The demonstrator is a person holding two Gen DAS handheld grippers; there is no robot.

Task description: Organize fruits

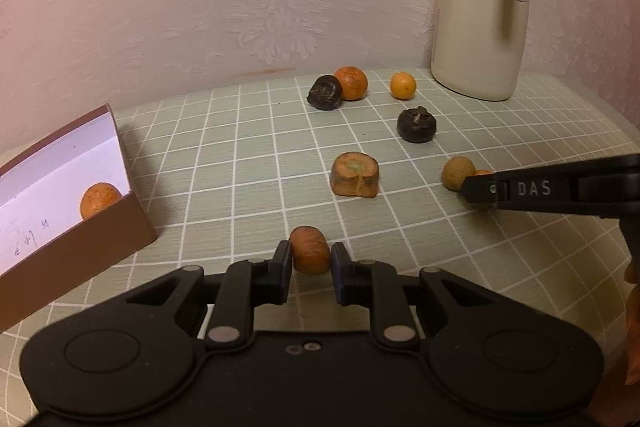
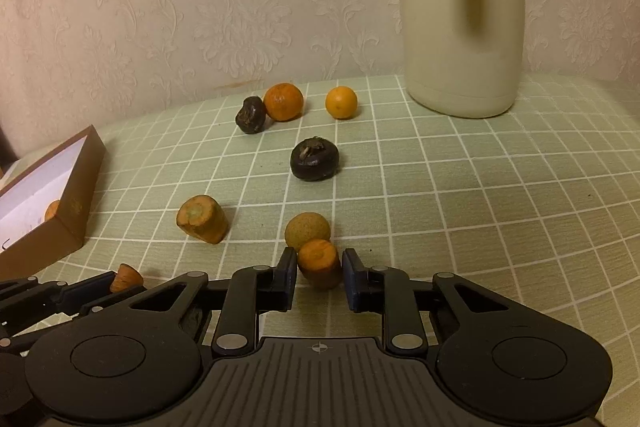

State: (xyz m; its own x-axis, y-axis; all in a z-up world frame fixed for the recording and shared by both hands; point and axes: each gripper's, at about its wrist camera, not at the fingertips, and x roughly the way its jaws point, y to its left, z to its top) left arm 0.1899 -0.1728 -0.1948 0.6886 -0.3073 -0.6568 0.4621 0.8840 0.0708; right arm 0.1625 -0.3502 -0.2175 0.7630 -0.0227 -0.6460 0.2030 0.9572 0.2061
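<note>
My left gripper (image 1: 311,259) is shut on a small carrot piece (image 1: 309,254), low over the table. My right gripper (image 2: 319,271) has its jaws on both sides of another carrot piece (image 2: 318,261), touching or nearly so; a tan round fruit (image 2: 307,230) sits right behind it. A larger carrot chunk (image 1: 355,174) lies mid-table. Two dark fruits (image 1: 416,125) (image 1: 325,91), an orange (image 1: 351,83) and a small orange fruit (image 1: 403,86) lie further back. A brown box (image 1: 80,227) at the left holds one orange (image 1: 99,199).
A cream thermos jug (image 1: 480,7) stands at the back right against the wall. The table has a green checked cloth (image 1: 240,147). The right gripper's finger (image 1: 552,189) reaches in from the right in the left wrist view.
</note>
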